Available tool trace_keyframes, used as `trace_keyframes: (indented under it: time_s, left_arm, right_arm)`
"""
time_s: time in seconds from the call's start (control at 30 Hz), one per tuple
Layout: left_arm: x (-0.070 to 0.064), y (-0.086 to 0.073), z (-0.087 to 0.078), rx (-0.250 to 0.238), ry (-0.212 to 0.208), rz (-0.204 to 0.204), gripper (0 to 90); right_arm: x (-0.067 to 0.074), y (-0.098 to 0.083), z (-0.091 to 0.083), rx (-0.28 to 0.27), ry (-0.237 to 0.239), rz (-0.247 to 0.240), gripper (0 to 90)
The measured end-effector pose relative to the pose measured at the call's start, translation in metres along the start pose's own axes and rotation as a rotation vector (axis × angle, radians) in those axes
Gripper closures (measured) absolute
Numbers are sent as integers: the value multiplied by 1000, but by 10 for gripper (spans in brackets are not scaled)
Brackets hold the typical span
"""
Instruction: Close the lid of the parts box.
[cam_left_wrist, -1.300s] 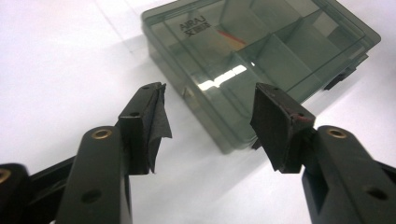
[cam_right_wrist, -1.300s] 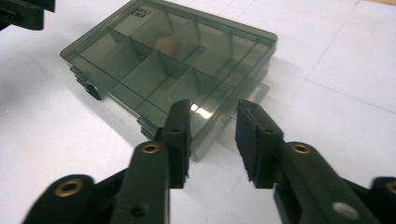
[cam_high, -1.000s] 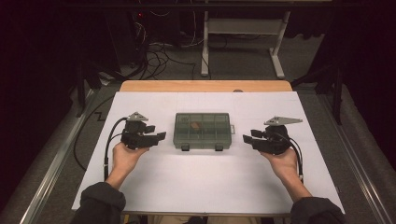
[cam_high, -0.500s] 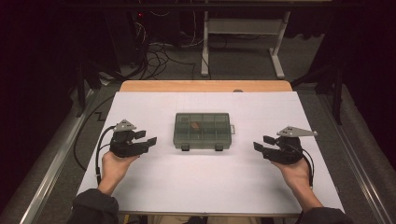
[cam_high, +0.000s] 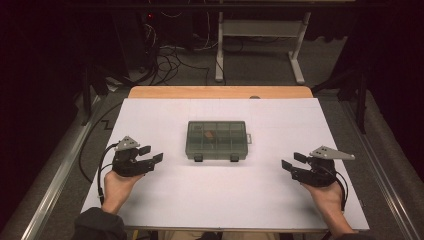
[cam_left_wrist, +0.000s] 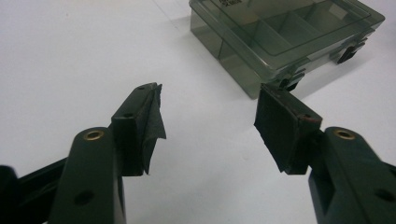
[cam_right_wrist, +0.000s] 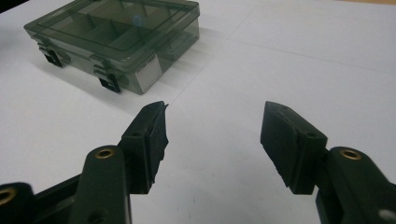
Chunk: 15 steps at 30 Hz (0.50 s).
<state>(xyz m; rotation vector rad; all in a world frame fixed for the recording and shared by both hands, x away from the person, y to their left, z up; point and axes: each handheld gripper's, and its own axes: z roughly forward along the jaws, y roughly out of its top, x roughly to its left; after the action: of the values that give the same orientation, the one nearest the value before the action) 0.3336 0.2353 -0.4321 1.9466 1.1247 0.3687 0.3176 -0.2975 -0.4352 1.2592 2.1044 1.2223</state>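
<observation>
A smoky clear compartment box (cam_high: 217, 140) sits shut with its lid latched at the middle of the white sheet (cam_high: 220, 200). A small brown piece lies in one of its cells. My left gripper (cam_high: 151, 154) rests low at the left of the box, apart from it. In the left gripper view the box (cam_left_wrist: 285, 32) lies beyond my left gripper (cam_left_wrist: 208, 93). My right gripper (cam_high: 293, 161) sits at the right, farther from the box (cam_right_wrist: 116, 37), which stands off to the upper left of this gripper (cam_right_wrist: 215, 109) in its own view. Both sets of jaws have just been opening, with nothing between them.
The white sheet covers most of the table, with a wooden strip (cam_high: 220, 92) along the far edge. Metal rails (cam_high: 55, 180) run down both sides. Beyond the table stand a white frame (cam_high: 260, 45) and a tangle of cables (cam_high: 165, 55) on the floor.
Both hands have drawn outward and toward the near edge, away from the box. The right gripper's jaws stand visibly wider than before.
</observation>
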Motion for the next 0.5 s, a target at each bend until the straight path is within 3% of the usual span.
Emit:
trace_keyframes:
  time_s: [0.5]
  left_arm:
    - [8, -30, -1, -21, 8, -38, 398]
  right_arm:
    - [-14, -35, -23, -86, -42, 59, 342]
